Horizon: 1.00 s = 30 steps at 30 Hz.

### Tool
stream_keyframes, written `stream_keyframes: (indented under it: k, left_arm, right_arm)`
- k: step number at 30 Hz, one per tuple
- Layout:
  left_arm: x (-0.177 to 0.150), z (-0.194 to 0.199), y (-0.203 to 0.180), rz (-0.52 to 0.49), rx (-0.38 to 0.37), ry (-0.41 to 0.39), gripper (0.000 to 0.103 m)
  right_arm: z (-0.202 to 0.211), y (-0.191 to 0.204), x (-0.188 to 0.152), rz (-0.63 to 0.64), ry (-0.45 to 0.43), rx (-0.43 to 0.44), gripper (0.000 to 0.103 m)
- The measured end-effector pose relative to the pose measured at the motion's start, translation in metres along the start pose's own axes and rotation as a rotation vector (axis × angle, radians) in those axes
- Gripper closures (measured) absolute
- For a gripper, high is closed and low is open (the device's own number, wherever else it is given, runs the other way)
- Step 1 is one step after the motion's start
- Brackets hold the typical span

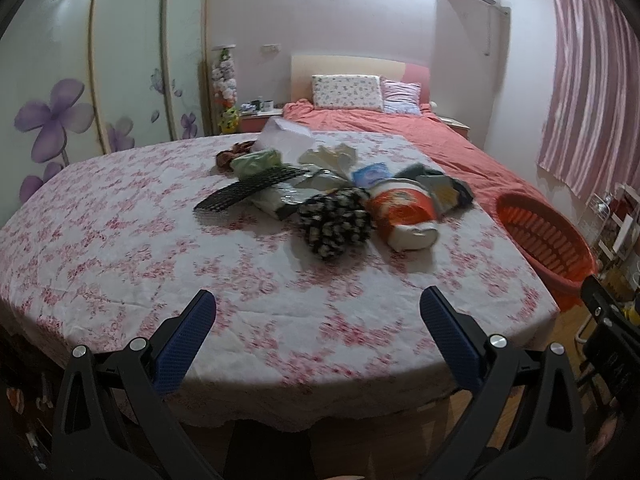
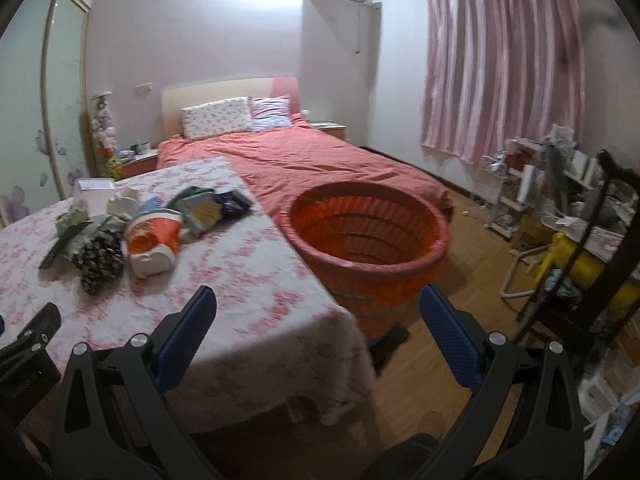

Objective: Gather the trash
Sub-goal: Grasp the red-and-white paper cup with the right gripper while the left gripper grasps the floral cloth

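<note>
On the table with the pink flowery cloth, seen from the left wrist view, a pile of trash lies well ahead of the left gripper. This gripper is wide open and holds nothing. Its two blue fingers hang over the near edge of the table. In the pile are a black and white spotted bundle, an orange and white bag, a dark flat keyboard and some crumpled wrappers. The orange basket stands off the right side of the table, far from this gripper.

From the right wrist view, the right gripper is wide open too, with nothing in it. Its left finger is over the table corner and its right finger is over the wood floor. The orange basket stands on the floor just ahead of it, touching the table's side. The trash pile lies up and to the left, well apart from this gripper. A bed with a red cover is behind the table.
</note>
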<state>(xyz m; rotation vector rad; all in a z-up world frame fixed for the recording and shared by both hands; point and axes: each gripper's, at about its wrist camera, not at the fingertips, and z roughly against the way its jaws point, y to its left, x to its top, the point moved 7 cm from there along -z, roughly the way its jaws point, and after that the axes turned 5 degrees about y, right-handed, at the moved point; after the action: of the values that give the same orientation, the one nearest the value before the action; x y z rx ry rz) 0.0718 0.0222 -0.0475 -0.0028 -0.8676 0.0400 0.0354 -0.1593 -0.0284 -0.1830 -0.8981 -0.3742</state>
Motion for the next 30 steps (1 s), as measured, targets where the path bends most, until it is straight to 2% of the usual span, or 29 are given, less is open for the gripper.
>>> stream_keyframes:
  k: [5,12,16,23,29,30]
  left_arm:
    - [0.007,-0.015,0.030,0.060,0.004,0.019,0.002]
    - [0.019,-0.030,0.061,0.107,0.018,0.021,0.002]
    - [0.024,-0.037,0.071,0.116,0.026,0.020,0.002]
    - [0.027,-0.051,0.083,0.131,0.011,0.041,0.002]
    - [0.029,-0.058,0.086,0.126,0.000,0.052,0.002]
    - [0.030,-0.059,0.085,0.125,-0.002,0.052,0.002]
  right_arm:
    - [-0.024,0.037,0.009,0.027,0.025,0.101,0.004]
    - [-0.065,0.094,0.030,0.044,0.073,0.228,0.011]
    - [-0.086,0.121,0.037,0.055,0.114,0.264,0.011]
    - [-0.126,0.163,0.032,0.135,0.207,0.255,0.011]
    - [-0.143,0.178,0.029,0.169,0.265,0.228,0.011]
    - [-0.144,0.179,0.029,0.174,0.269,0.226,0.015]
